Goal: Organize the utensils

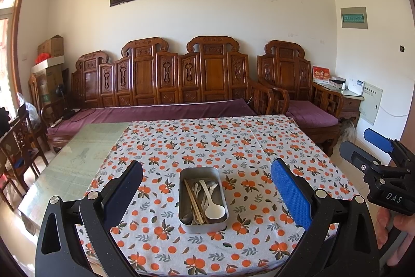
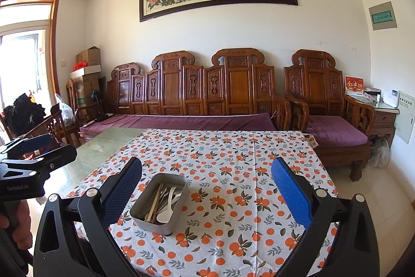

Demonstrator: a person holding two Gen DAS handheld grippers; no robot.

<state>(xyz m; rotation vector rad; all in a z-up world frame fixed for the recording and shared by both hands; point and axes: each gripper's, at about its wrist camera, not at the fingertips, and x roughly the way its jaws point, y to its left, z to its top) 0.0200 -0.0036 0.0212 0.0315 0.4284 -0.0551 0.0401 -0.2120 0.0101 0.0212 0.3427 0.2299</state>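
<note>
A metal tin (image 1: 223,220) (image 2: 151,223) sits on the orange-print tablecloth near the front edge. It holds a white plastic spoon (image 1: 214,209) (image 2: 166,212), wooden chopsticks (image 1: 194,201) (image 2: 155,204) and several metal spoons (image 1: 206,190). My left gripper (image 1: 207,188) is open and empty, held above and in front of the tin. My right gripper (image 2: 207,188) is open and empty, to the right of the tin. Each gripper shows at the edge of the other's view: the right gripper (image 1: 373,149), the left gripper (image 2: 39,149).
The table (image 1: 85,155) has a bare glass part on the left of the tablecloth (image 1: 233,142). A carved wooden sofa (image 1: 168,85) with purple cushions stands behind it. Wooden chairs (image 1: 18,147) stand at the left. An armchair (image 1: 298,90) stands at the right.
</note>
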